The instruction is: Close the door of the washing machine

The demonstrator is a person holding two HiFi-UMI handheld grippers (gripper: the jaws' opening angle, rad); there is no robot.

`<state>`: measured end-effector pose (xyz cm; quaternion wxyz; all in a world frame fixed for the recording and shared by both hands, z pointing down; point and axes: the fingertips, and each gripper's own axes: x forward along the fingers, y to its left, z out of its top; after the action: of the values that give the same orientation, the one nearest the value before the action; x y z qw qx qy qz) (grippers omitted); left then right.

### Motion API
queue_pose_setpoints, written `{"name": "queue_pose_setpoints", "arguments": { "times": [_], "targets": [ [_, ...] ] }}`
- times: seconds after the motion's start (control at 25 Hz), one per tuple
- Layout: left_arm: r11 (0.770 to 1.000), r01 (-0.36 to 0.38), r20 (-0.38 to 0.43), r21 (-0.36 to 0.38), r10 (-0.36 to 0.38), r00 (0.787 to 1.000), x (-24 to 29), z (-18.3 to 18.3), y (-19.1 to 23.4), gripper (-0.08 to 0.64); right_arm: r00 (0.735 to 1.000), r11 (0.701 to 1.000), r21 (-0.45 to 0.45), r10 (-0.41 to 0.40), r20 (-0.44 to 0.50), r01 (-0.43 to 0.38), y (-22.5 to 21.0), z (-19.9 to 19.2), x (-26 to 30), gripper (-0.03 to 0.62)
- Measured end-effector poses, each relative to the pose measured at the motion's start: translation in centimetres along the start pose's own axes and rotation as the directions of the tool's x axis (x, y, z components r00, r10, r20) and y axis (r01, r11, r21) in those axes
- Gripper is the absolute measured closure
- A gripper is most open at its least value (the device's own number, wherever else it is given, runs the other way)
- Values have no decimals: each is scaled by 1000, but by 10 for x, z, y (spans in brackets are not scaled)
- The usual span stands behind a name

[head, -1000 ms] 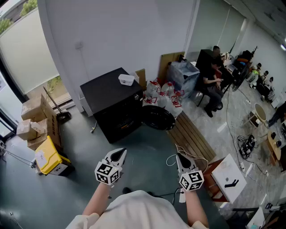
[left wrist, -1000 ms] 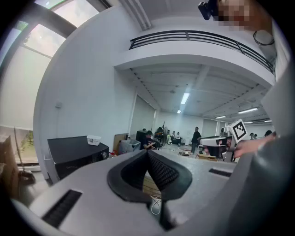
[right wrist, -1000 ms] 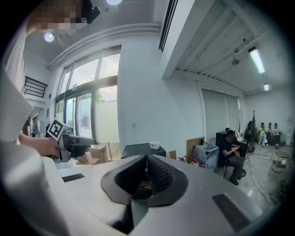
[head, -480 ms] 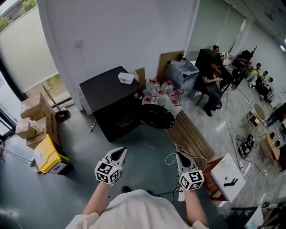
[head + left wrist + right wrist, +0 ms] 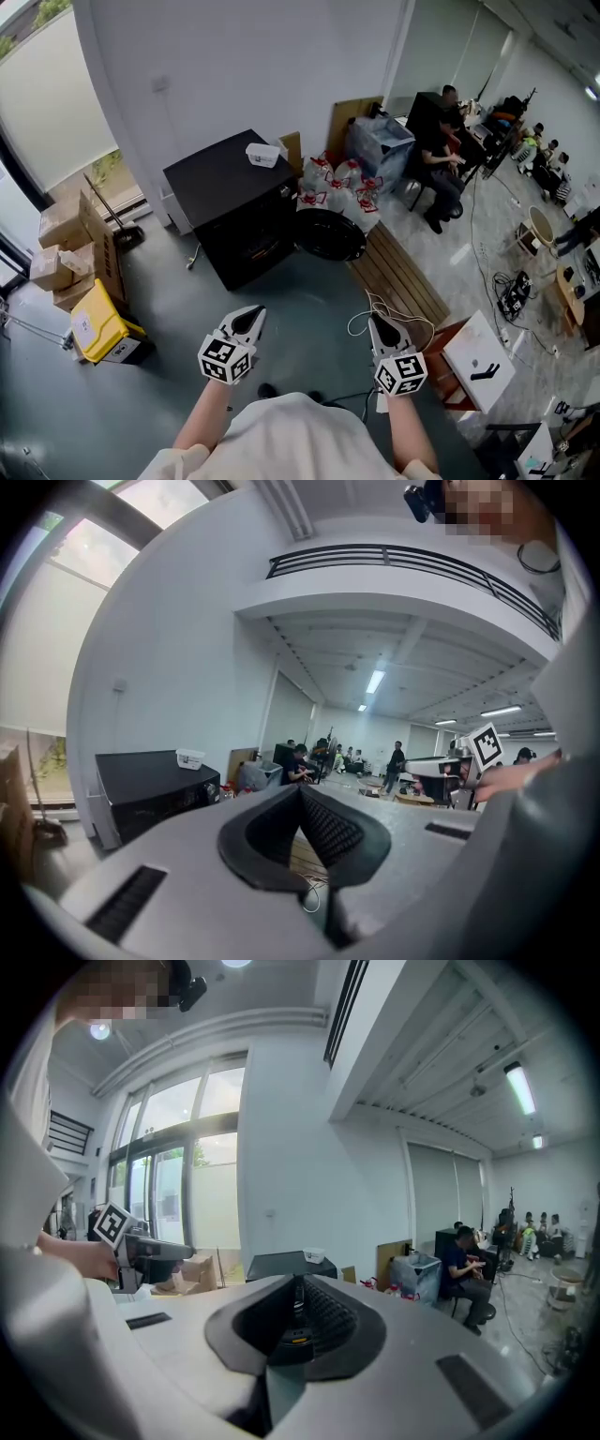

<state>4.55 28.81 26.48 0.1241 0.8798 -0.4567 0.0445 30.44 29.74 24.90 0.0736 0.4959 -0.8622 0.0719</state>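
The black washing machine [image 5: 225,202] stands against the white wall, and its round door [image 5: 328,234] hangs open to the right of its front. A small white tub [image 5: 263,154] rests on its top. Both grippers are held side by side well short of the machine, over the grey floor. My left gripper [image 5: 247,321] is shut with nothing in it, and so is my right gripper [image 5: 382,330]. In the left gripper view the machine [image 5: 155,789] shows far off to the left beyond the shut jaws. In the right gripper view it [image 5: 286,1264] sits straight ahead.
Cardboard boxes [image 5: 70,248] and a yellow case [image 5: 98,323] lie at the left. White bags with red print [image 5: 337,192] sit right of the machine. A slatted wooden pallet [image 5: 398,281], a white cable [image 5: 370,319] and a white box [image 5: 483,361] lie at the right. People sit far right [image 5: 441,159].
The head view has drifted a little, so the machine sits slightly higher in the picture. Both grippers stay where they were, still shut.
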Motion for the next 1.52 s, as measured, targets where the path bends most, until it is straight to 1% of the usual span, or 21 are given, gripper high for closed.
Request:
{"name": "queue_pose_setpoints", "arguments": {
  "times": [0.08, 0.16, 0.32, 0.4, 0.88, 1.12, 1.32, 1.52],
  "targets": [
    [1000, 3, -4, -2, -3, 1000, -2, -2, 4, 552, 1000, 1000, -2, -2, -3, 2, 4, -1, 3, 547],
    [1000, 7, -7, -4, -7, 1000, -4, -5, 9, 552, 1000, 1000, -3, -10, -10, 10, 8, -3, 6, 485],
    [1000, 17, -12, -7, -17, 1000, -8, -7, 18, 551, 999, 1000, 1, -23, -22, 23, 15, -7, 11, 479],
    [1000, 23, -13, -8, -23, 1000, -10, -6, 23, 552, 999, 1000, 4, -27, -28, 27, 20, -9, 14, 466],
    [997, 72, -48, 13, -71, 996, -27, -18, 61, 551, 996, 997, 32, -64, -62, 66, 53, -25, 41, 466],
    [997, 73, -65, 3, -73, 995, -31, -26, 77, 552, 994, 995, 49, -83, -75, 87, 59, -33, 49, 466],
    [998, 70, -74, -10, -70, 995, -23, -29, 87, 552, 992, 994, 59, -87, -93, 93, 53, -38, 60, 466],
    [998, 61, -83, -15, -62, 995, 6, -26, 97, 551, 991, 995, 66, -68, -114, 76, 32, -41, 87, 466]
  ]
}}
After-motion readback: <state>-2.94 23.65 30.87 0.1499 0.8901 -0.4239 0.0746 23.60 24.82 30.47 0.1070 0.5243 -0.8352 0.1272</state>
